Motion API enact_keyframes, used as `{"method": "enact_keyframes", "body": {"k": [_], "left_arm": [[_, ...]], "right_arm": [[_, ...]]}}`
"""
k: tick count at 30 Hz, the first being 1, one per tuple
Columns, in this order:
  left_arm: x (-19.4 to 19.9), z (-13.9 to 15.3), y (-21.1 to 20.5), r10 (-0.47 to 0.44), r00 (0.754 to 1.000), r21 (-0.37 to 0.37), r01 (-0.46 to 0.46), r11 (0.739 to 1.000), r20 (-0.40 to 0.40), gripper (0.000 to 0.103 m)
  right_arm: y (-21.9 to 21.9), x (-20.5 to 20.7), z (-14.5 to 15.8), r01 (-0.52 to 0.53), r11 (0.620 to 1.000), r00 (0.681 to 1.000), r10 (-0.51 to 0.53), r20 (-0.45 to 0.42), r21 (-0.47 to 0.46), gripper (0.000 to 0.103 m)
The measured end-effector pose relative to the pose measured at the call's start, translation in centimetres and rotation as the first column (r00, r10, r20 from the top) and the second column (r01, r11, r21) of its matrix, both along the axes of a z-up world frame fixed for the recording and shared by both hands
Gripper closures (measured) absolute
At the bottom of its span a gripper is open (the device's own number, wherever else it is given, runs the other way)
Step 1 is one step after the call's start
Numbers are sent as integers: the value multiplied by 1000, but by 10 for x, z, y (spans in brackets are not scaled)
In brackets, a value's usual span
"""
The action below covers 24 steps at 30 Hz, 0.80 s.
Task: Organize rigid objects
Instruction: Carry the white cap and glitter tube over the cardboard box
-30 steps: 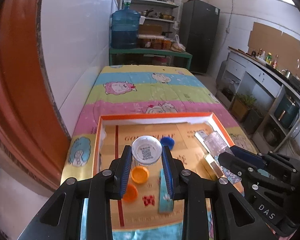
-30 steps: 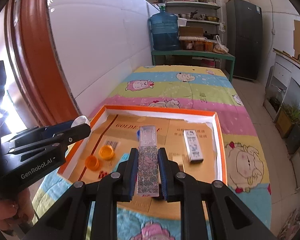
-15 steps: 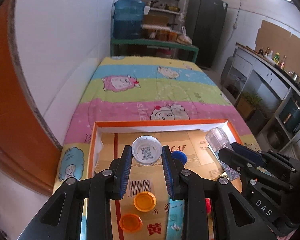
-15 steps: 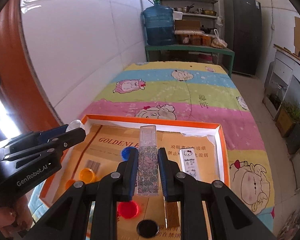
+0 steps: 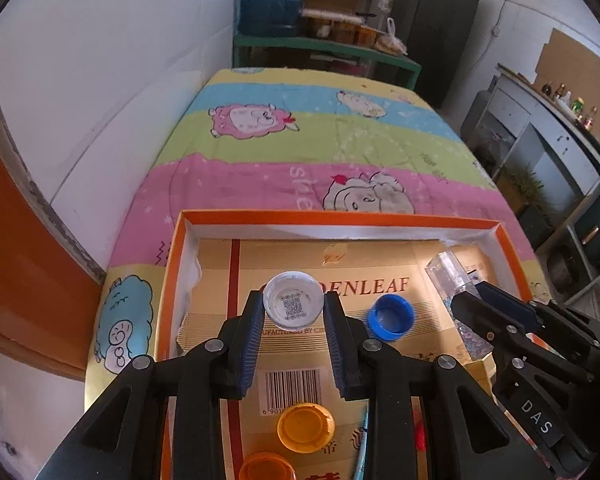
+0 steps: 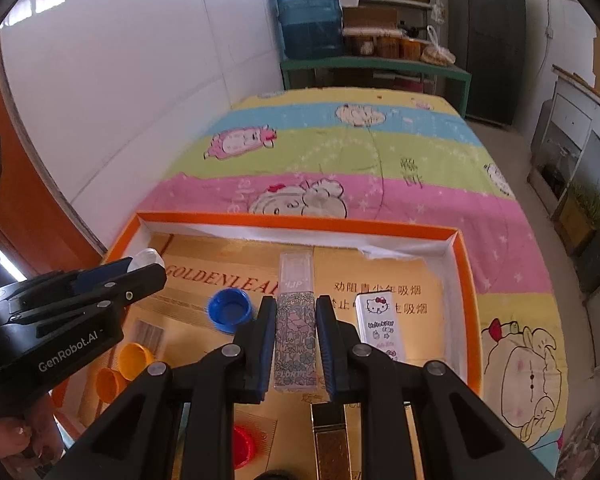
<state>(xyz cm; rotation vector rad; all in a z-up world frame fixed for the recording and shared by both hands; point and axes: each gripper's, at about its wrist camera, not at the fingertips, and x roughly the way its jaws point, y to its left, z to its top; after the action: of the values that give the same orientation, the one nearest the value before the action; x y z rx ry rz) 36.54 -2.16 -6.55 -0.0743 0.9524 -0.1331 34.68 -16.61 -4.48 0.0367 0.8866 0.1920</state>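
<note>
The left gripper (image 5: 294, 322) pinches a white cap (image 5: 293, 299) between its blue pads, open side up with a QR code inside, held above the orange-rimmed tray (image 5: 340, 217) near its left wall. The tray lies on a bed with a striped cartoon blanket (image 5: 332, 136). The right gripper (image 6: 296, 344) clamps a clear patterned spray bottle (image 6: 296, 320) lengthwise, cap pointing toward the tray's far wall.

Only the left wrist view shows the QR code; from the right wrist view the white cap is just a sliver behind the left gripper's finger. Only the right wrist view shows the Hello Kitty box (image 6: 379, 325) lying near the tray's right wall, a gold box (image 6: 332, 440) and a red cap (image 6: 242, 446) toward the near edge.

A blue cap (image 5: 391, 316) lies on the tray floor between the two grippers. Two orange caps (image 5: 306, 427) lie nearer, partly hidden by the left gripper's body.
</note>
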Motion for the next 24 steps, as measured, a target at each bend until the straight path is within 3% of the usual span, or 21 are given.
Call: {"method": "enact_keyframes", "body": {"k": [18,24], "left_arm": [[7,-23,-8,-5,998,56,9,998,-59,72],[7,-24,-3,2,998,19,-1,1000,-58,72]], "right_arm": [[11,11,-15,-39,998,997,37,-62,-48,82],[9,13,-17,-38,999,996,36,-80,-31,82]]}}
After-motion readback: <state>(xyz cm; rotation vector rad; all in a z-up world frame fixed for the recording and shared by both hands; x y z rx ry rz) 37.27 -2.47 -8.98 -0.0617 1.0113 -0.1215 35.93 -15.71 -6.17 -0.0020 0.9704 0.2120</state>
